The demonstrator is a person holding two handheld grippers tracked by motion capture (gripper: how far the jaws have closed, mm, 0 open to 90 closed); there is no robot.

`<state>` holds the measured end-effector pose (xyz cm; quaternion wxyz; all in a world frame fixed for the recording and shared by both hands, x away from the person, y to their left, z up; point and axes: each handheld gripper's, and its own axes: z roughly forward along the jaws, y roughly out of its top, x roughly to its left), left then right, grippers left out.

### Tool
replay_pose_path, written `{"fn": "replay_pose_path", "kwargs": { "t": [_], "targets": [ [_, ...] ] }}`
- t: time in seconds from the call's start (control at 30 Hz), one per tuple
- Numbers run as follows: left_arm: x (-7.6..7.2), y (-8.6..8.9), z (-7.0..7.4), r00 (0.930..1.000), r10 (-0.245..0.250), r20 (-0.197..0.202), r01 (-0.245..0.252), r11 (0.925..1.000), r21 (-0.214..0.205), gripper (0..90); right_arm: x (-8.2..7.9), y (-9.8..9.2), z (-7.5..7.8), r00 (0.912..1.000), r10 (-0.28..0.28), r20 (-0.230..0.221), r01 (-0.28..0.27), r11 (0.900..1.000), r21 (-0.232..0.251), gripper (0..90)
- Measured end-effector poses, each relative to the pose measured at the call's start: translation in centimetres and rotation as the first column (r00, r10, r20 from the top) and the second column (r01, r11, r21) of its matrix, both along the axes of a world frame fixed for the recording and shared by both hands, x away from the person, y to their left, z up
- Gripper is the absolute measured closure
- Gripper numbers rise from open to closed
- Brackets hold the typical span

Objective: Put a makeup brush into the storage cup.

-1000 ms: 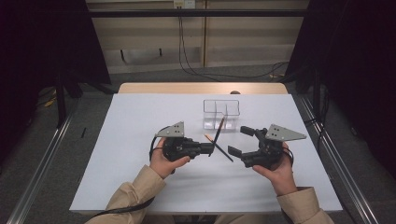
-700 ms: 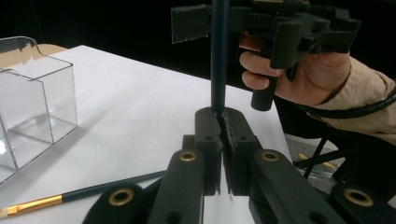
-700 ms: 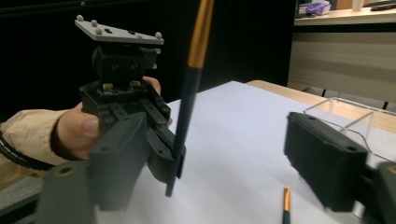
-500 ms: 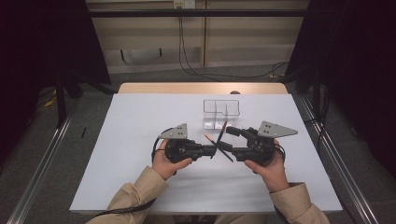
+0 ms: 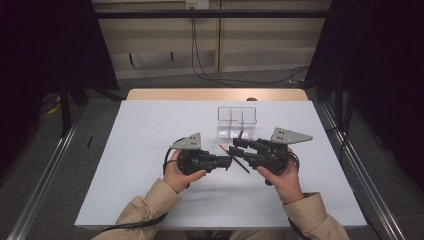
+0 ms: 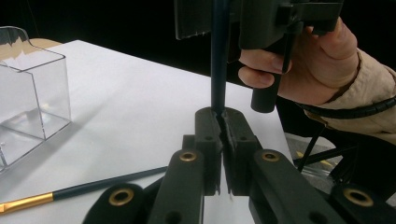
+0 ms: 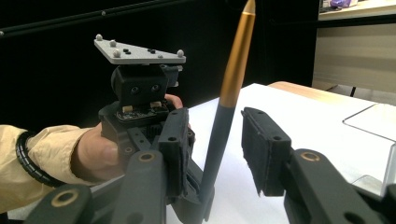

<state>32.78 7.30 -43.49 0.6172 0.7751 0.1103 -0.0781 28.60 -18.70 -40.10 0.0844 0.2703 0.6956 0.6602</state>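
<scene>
The left tool [image 5: 227, 163] is clenched on a dark pencil [image 7: 219, 126], holding it above the desk [image 5: 150, 130]; the right tool [image 5: 239, 148], just closing around the shaft, hasn't gripped yet; a second pencil [image 6: 74, 190] lies loose; the clear box [image 5: 236, 121] awaits both.

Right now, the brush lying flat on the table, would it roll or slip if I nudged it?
The brush on the table looks round and thin, so it would probably roll. Its glossy handle suggests a slippery grip. It lies straight, so it is likely stiff and light.
</scene>
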Motion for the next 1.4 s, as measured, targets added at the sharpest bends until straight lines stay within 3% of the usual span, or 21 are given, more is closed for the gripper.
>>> {"fn": "replay_pose_path", "kwargs": {
  "t": [0.3,0.57,0.83,1.23,1.4],
  "targets": [
    [0.09,0.21,0.06,1.0,0.009,0.001,-0.009,0.9998,-0.017,85.8,0.32,-0.13,-0.19,0.9998,0.002,-0.02,-0.001,0.9996,0.027,69.7],
    [0.18,0.18,-0.31,0.9999,0.012,-0.012,-0.012,0.9995,-0.029,85.7,0.44,-0.27,-0.23,0.9994,0.011,-0.034,-0.009,0.9986,0.052,81.6],
    [0.14,0.08,-0.53,0.9995,0.026,-0.014,-0.027,0.9988,-0.042,85.6,0.75,-0.18,-0.45,0.998,0.018,-0.061,-0.013,0.9966,0.081,82.9],
    [0.05,0.13,-0.4,0.9998,0.018,-0.006,-0.018,0.9984,-0.054,84.8,0.72,-0.06,-0.24,0.9982,0.028,-0.053,-0.024,0.9967,0.078,83.1],
    [-0.1,0.15,-0.24,0.9999,0.014,0.007,-0.013,0.999,-0.043,76.4,0.62,-0.05,-0.1,0.9988,0.027,-0.04,-0.025,0.9975,0.066,83.2]
  ]
}}
